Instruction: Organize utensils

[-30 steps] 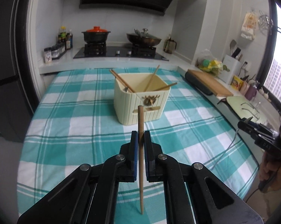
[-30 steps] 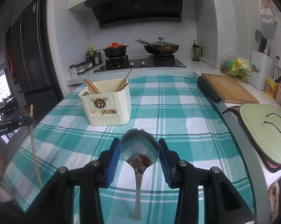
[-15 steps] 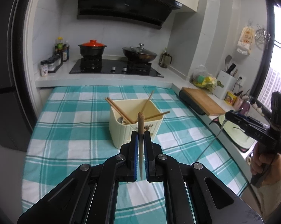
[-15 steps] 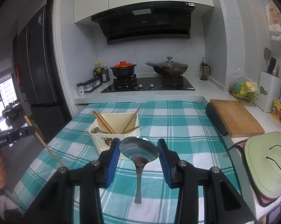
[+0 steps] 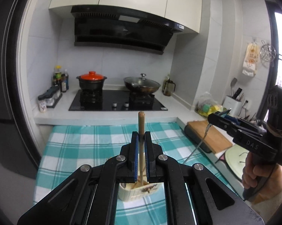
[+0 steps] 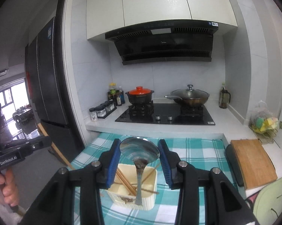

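My left gripper [image 5: 141, 137] is shut on a wooden chopstick [image 5: 141, 123] that stands upright, its lower end over the cream utensil box [image 5: 133, 193] below. The right gripper [image 6: 139, 150] is shut on the bowl of a steel spoon [image 6: 139, 148]; the handle hangs down over the same cream box [image 6: 150, 176], which holds several chopsticks [image 6: 125, 181]. Each gripper shows in the other's view: the right gripper [image 5: 218, 115] at right with the spoon handle [image 5: 202, 138] hanging, the left gripper [image 6: 45, 140] at left with the chopstick [image 6: 56, 150] slanting.
The box sits on a teal checked tablecloth [image 6: 197, 150]. Behind are a hob with a red-lidded pot [image 6: 140, 95] and a lidded wok [image 6: 189, 96]. A wooden cutting board [image 6: 251, 159] and a pale green mat [image 6: 272, 200] lie at right. A dark fridge [image 6: 47, 78] stands left.
Both grippers have risen and tilted up, each still holding its utensil. The box has dropped from mid-frame to low under the jaws in both views.
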The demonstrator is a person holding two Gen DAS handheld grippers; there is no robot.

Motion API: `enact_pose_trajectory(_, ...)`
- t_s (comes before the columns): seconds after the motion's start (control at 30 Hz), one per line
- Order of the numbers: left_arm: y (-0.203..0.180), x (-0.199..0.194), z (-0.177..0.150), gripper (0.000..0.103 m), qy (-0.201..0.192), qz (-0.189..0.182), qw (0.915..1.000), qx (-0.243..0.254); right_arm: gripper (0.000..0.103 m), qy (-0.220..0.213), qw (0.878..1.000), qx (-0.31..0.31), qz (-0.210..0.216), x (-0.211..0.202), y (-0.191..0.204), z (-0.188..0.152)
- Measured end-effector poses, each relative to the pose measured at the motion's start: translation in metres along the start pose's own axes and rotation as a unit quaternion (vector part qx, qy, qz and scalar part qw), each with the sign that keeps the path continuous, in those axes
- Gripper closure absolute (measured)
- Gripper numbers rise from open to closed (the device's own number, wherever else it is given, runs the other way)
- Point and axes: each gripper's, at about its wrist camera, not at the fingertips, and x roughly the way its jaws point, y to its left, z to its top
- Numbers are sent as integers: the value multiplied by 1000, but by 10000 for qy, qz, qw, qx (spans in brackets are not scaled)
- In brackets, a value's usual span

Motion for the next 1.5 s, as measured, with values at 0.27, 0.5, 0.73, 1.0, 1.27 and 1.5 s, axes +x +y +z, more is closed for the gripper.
enact_pose_trajectory(0.27, 16, 101, -18, 99, 624, 126, 9975, -300, 62, 345, 9994, -68, 61, 87, -1, -12)
enact_pose_trajectory(0.5, 24, 171, -49, 91, 1306, 359, 9901, -376, 62, 1557, 9877, 36, 123, 176, -14, -68)
enact_pose_trajectory(0.73, 32, 141, -55, 15, 884, 761, 9928, -277, 49, 1517, 9881, 254, 86, 187, -25, -74)
enact_pose_trajectory(1.0, -7, 50, -77, 0, 267, 1812, 9814, 572, 24, 504, 9980, -156, -345, 88, -12, -46)
enact_pose_trajectory(1.27, -36, -20, -123, 1, 630, 1210, 9906, -66, 18, 607, 9962, -8, -620, -2, 10, -95)
enact_pose_trajectory(1.5, -56, -58, -146, 1, 489, 1702, 9842, 52, 14, 572, 9947, 302, -801, -66, 19, -128)
